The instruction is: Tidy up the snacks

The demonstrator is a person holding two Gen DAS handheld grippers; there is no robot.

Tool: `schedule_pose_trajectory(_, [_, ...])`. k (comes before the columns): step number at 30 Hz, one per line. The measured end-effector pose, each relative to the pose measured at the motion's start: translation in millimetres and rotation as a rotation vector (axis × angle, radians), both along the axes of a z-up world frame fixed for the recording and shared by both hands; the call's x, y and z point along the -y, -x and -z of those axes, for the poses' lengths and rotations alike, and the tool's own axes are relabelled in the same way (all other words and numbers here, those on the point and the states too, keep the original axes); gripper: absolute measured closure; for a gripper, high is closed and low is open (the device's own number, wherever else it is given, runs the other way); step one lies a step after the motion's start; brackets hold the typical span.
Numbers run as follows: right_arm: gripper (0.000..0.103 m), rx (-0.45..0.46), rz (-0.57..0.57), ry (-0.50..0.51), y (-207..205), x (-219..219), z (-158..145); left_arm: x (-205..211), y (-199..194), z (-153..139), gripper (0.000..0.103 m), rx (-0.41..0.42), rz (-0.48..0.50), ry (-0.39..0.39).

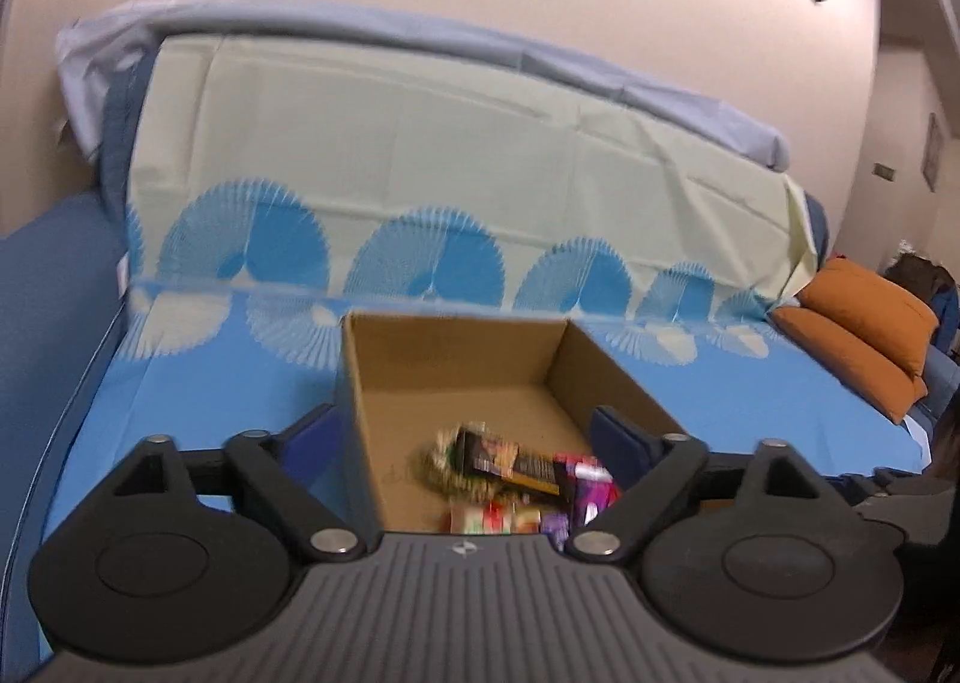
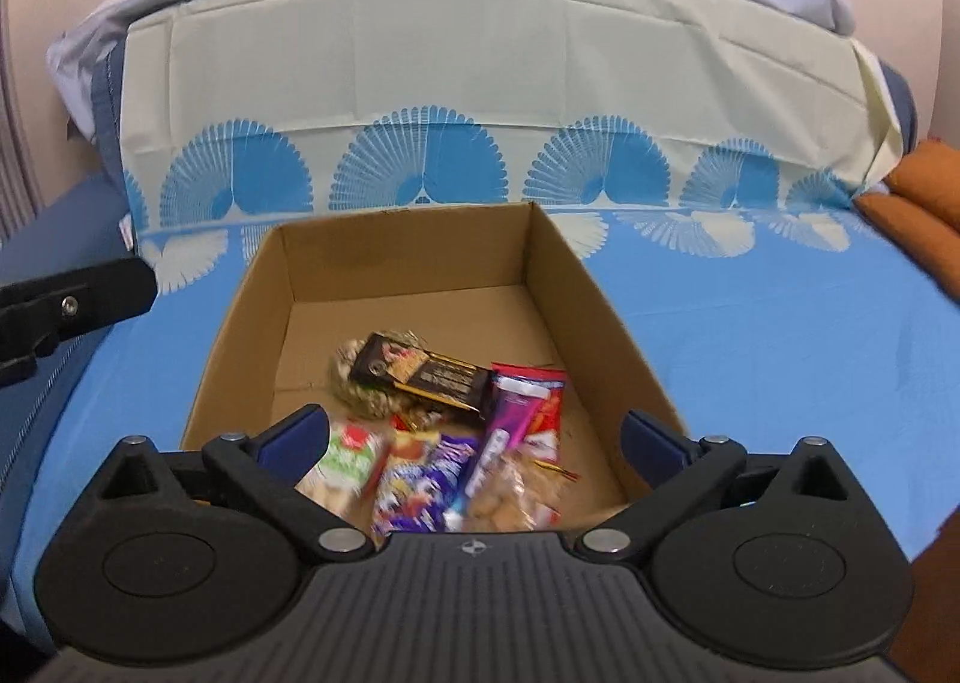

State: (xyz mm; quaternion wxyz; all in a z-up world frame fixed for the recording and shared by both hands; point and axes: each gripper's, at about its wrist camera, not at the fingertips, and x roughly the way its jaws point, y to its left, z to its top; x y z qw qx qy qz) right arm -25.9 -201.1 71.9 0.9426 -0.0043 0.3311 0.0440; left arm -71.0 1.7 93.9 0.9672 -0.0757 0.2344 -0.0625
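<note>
Your right gripper [image 2: 474, 437] hangs over the snacks [image 2: 456, 443] in the box [image 2: 606, 317], fingers wide, empty; the dark bar [image 2: 420, 371] lies at 12, long axis 10-to-4. Left gripper [image 1: 468, 443] wide, farther off.

Right gripper [image 2: 474, 437] spread wide, empty, over cardboard box [image 2: 594, 287] on blue-sheeted bed [image 2: 780, 335]; snack packets [image 2: 444, 425] piled at box's near end.

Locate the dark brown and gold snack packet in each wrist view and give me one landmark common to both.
Left wrist: the dark packet lies low and centre in the cardboard box, just above the gripper body, blurred.
Right wrist: the dark packet sits mid-frame on the box floor, atop a pale bundle, left of a red-and-purple wrapper.
Shared landmark: the blue fan-patterned cloth behind the box.
</note>
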Motion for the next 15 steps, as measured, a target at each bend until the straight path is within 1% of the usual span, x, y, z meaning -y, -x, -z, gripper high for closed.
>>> schedule_pose_trajectory(1, [0.001,-0.003,-0.004,0.014,5,2,-2,0,2,0,0.002,-0.025,-0.021,0.000])
schedule_pose_trajectory(2, [0.001,-0.007,-0.008,0.031,12,3,-4,0,6,1,0.000,-0.056,-0.046,0.000])
schedule_pose_trajectory(4, [0.001,-0.011,-0.012,0.056,24,8,-2,1,13,8,0.000,-0.109,-0.089,-0.005])
schedule_pose_trajectory(6, [0.001,-0.023,0.004,0.066,33,14,4,3,24,23,0.000,-0.132,-0.111,-0.018])
schedule_pose_trajectory(8, [0.001,-0.042,0.039,0.048,38,20,8,7,37,45,0.000,-0.154,-0.111,-0.027])
schedule_pose_trajectory(11, [0.001,-0.045,0.034,0.024,42,25,14,11,37,70,0.000,-0.265,-0.075,-0.015])
schedule_pose_trajectory(12, [0.001,-0.050,0.031,0.029,42,25,17,12,36,71,0.000,-0.263,-0.064,-0.019])
schedule_pose_trajectory(14, [0.001,-0.051,0.030,0.035,40,24,21,14,34,69,0.000,-0.215,-0.064,-0.059])
schedule_pose_trajectory(15, [0.001,-0.054,0.030,0.036,39,24,22,15,34,69,0.000,-0.200,-0.071,-0.066])
